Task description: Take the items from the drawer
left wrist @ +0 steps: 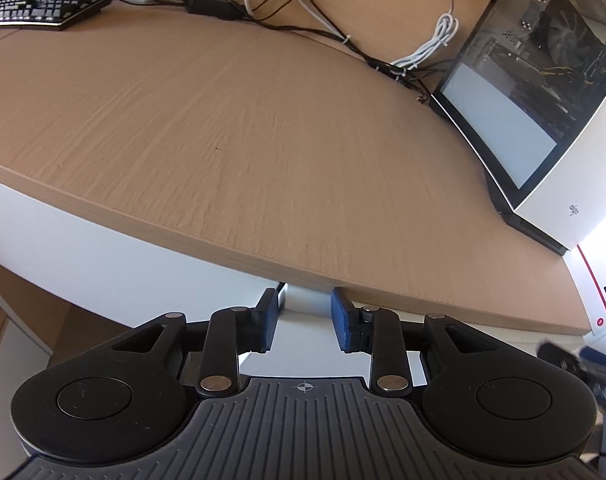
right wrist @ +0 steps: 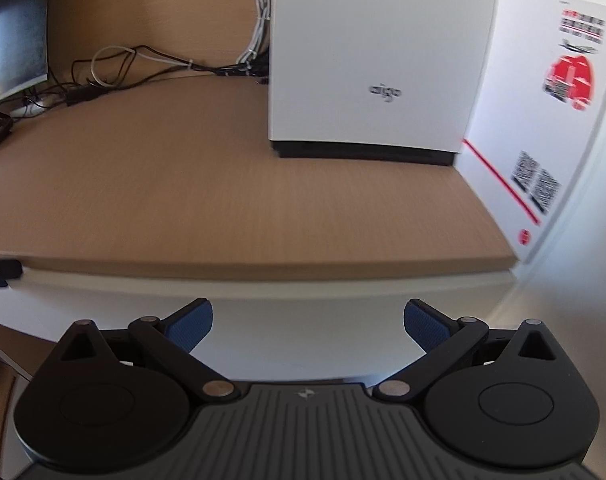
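A white front panel (left wrist: 103, 248) runs under the wooden desk top (left wrist: 243, 120), and no drawer contents show in either view. My left gripper (left wrist: 305, 300) sits right at the desk's front edge, its blue pads (left wrist: 345, 320) a little apart. Only a light strip of the white front (left wrist: 303, 298) shows between them, and they press on nothing I can make out. My right gripper (right wrist: 308, 312) stands wide open and empty in front of the same white panel (right wrist: 263, 292). It appears blurred at the lower right of the left wrist view (left wrist: 563, 356).
On the desk's right stands a white computer case (right wrist: 375, 60) with a glass side (left wrist: 543, 100), with a white box with red print (right wrist: 543, 120) beside it. Tangled cables (left wrist: 283, 0), a keyboard (left wrist: 39, 4) and a monitor (right wrist: 11, 32) lie at the back.
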`<control>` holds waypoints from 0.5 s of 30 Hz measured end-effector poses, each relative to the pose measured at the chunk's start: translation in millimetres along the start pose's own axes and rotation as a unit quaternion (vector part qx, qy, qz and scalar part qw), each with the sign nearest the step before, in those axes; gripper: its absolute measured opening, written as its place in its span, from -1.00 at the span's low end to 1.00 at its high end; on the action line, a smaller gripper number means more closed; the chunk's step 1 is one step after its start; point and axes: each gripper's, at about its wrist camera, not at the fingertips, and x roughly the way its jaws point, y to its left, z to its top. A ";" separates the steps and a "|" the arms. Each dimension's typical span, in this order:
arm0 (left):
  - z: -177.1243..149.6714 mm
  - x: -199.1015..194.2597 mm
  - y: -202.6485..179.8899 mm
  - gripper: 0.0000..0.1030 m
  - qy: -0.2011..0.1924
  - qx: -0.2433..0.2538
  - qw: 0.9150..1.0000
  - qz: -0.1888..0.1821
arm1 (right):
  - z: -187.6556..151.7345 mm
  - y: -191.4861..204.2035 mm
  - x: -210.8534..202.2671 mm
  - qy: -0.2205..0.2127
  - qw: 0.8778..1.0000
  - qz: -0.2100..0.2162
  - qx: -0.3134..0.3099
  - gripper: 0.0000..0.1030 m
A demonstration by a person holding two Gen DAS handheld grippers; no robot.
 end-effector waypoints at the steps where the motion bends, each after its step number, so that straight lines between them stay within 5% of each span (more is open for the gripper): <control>1: 0.0 0.0 -0.8 -0.37 0.000 0.002 1.000 0.002 | 2.7 4.5 3.2 -0.002 1.000 0.003 0.008 0.99; 15: 4.0 1.6 -5.0 -0.29 0.022 0.034 0.999 -0.003 | 7.5 23.5 34.6 0.012 1.000 -0.007 0.009 0.98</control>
